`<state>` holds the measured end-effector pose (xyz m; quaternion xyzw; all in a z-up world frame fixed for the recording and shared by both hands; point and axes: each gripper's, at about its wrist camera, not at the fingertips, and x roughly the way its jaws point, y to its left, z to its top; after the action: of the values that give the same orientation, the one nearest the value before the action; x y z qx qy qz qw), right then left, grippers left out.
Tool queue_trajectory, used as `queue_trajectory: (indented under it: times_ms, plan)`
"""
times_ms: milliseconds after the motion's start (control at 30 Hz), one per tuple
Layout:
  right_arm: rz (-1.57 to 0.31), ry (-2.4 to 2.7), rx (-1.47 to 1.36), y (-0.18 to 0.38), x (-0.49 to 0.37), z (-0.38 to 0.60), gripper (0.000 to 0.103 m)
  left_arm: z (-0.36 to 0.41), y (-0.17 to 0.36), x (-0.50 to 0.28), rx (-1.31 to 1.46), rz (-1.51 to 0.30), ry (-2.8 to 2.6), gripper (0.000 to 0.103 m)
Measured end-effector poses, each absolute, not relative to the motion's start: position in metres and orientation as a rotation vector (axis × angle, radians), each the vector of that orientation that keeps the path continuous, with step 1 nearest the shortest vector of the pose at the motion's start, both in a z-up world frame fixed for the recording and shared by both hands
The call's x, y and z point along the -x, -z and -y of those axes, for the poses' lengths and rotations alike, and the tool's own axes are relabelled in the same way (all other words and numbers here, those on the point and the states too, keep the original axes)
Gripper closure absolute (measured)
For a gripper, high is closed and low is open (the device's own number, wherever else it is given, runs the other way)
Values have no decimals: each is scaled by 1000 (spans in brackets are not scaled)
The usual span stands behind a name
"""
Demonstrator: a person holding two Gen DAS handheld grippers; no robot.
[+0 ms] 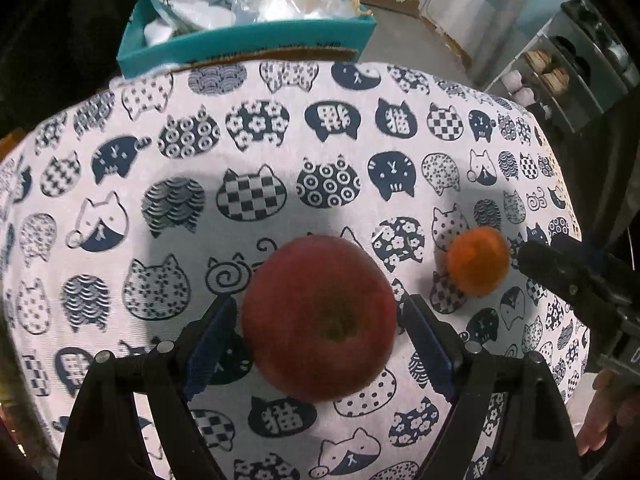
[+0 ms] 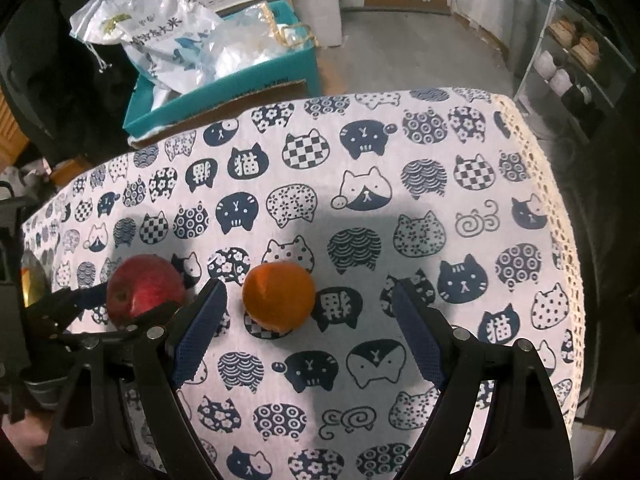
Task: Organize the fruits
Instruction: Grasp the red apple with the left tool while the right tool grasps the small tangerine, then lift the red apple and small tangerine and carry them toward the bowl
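Note:
A red apple (image 1: 320, 316) sits on the cat-print tablecloth (image 1: 280, 160) between the fingers of my left gripper (image 1: 318, 312). The jaws stand open, with small gaps on both sides of the apple. An orange (image 1: 478, 260) lies to its right, close to the tip of my right gripper. In the right wrist view the orange (image 2: 279, 296) lies just ahead of my open right gripper (image 2: 308, 300), nearer its left finger, untouched. The apple (image 2: 146, 290) shows at the left there, with the left gripper's fingers (image 2: 60, 308) around it.
A teal box (image 1: 248, 36) holding plastic bags stands beyond the table's far edge; it also shows in the right wrist view (image 2: 224, 84). A shelf rack with shoes (image 2: 572, 52) stands at the right. The cloth's lace edge (image 2: 560, 220) marks the table's right side.

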<state>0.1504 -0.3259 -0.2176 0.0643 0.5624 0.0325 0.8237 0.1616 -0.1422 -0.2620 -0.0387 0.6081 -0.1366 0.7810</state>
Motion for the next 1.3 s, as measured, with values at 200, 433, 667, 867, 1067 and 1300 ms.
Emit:
queue_trajectory:
  times_ms: [200,433,667,867,1067,1300]
  plan:
    - [-1228,-83,-126,233,-157,318,19,143,263,-162,75,-1280,320,27]
    - [-1272,-92,-128,254,-162,311,20,140,261,-158,42,-1259,346,31]
    - [-1285,-97,-112,266,-166,306,20,129,260,-152,33,-1258,327,31]
    - [-1262,-112,-56,265,-166,296,53,118,258,-146,23,-1259,304,31]
    - [-1245,-108,-7,258,-162,284,55,108,244,-138,32,-1234,295,31]
    - [-1157,-134,-30,222,-153,280,55,101,208,-128,48,-1170,294,31]
